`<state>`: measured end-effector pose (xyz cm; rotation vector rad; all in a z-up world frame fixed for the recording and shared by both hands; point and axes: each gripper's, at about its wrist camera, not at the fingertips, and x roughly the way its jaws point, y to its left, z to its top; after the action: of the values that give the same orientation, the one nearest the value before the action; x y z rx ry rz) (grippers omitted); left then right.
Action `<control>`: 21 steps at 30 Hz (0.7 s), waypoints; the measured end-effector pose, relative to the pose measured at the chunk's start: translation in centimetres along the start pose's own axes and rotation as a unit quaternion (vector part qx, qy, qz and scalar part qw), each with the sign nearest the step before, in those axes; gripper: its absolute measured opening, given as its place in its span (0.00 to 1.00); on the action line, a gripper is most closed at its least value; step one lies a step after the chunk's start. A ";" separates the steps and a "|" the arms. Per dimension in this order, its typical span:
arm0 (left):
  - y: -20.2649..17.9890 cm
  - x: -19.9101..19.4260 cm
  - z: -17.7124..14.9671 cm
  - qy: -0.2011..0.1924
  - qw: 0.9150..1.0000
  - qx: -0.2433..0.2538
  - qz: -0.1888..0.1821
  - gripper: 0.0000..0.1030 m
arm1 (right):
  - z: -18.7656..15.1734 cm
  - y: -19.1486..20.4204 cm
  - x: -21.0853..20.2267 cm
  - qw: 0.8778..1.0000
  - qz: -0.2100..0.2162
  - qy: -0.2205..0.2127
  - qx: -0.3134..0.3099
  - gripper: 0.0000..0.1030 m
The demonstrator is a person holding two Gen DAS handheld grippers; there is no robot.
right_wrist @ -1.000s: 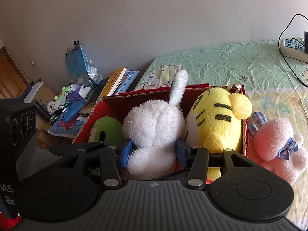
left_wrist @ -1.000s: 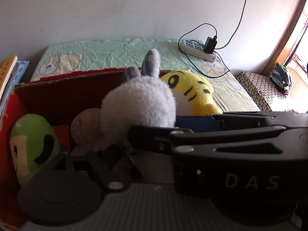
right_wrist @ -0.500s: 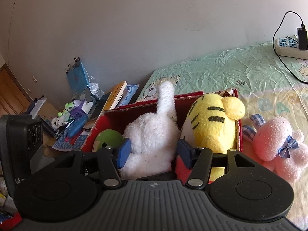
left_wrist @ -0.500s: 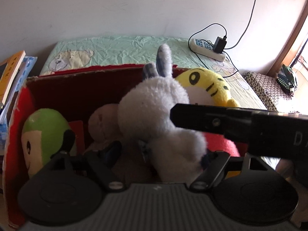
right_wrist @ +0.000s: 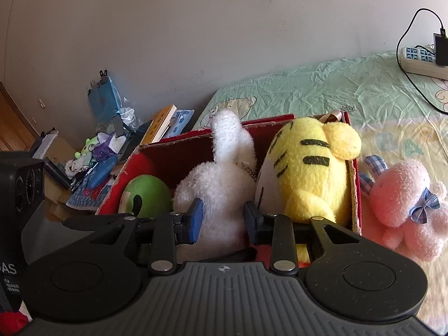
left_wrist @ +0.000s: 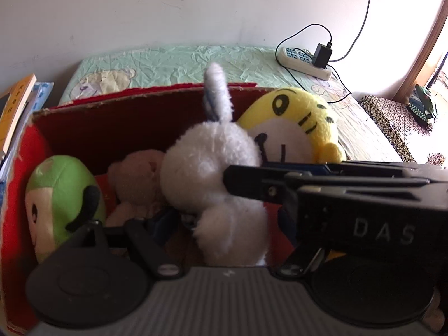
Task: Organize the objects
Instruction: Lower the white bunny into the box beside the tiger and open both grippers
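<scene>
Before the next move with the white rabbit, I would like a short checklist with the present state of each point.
1. Right tool closed on the white rabbit: ok; its jaws have just been closing and the pads press into the plush.
2. Left tool around the rabbit: cannot tell; its right finger is hidden behind the other tool.
3. Rabbit inside the red box: ok.
4. Yellow tiger free of the rabbit: not ok; it leans against it.
5. Pink toy in the box: not ok; it lies outside on the bed.
</scene>
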<state>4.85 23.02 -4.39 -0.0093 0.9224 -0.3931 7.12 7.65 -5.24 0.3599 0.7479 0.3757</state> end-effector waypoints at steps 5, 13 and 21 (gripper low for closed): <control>0.0 -0.2 0.0 -0.001 1.000 -0.001 0.001 0.78 | 0.1 -0.6 -0.3 1.000 0.010 0.000 0.015 0.33; 0.2 -0.9 0.1 -0.004 1.000 -0.006 0.016 0.82 | 0.0 -1.4 -1.4 0.998 0.031 -0.005 0.048 0.33; 0.0 -1.3 -0.1 0.004 0.999 -0.009 0.047 0.84 | -0.7 -1.9 -2.0 0.997 0.036 0.002 0.064 0.33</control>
<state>4.06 23.48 -3.43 0.0196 0.9311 -0.2985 5.66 5.21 -5.33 0.5075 0.7667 0.3980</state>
